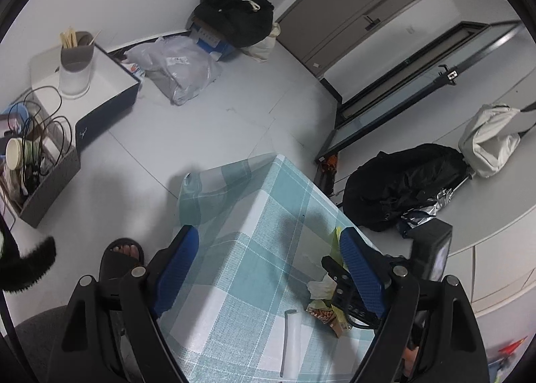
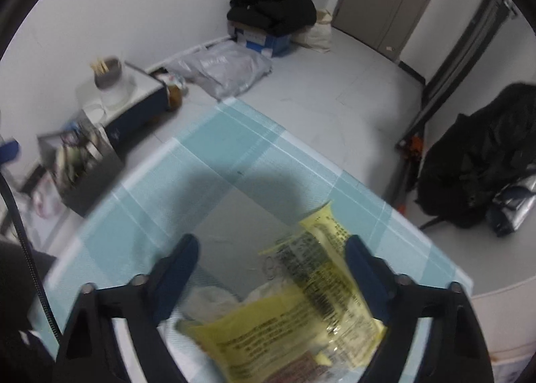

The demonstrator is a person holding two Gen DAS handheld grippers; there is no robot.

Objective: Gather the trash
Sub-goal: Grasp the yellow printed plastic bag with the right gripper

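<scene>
Two grippers: both up over the checked worktop [image 1: 254, 249], jaws on each spread wide and holding nothing.
Left gripper [image 1: 268, 269]: hanging above the worktop's far corner, where the cloth drops off to the floor on two sides.
Open room: bare checked cloth runs between the left jaws, and open floor [image 1: 207, 128] lies beyond the corner.
Floor clutter: a grey box of cables [image 1: 43, 165] and a white-topped box [image 1: 100, 95] sit off to the left, well apart from the worktop.
Right gripper [image 2: 271, 269]: over the trash pile, near the worktop's right edge; this view is blurred.
Yellow wrapper [image 2: 301, 326]: lying flat between the right jaws, its upper end reaching toward the right finger; contact cannot be told.
White tissue [image 2: 214, 299]: crumpled just beside the wrapper, on its left.
White tube [image 1: 290, 339]: lying on the cloth beside the pile, in the left view.
Black backpack [image 2: 482, 165]: on the neighbouring surface beyond the right edge.
</scene>
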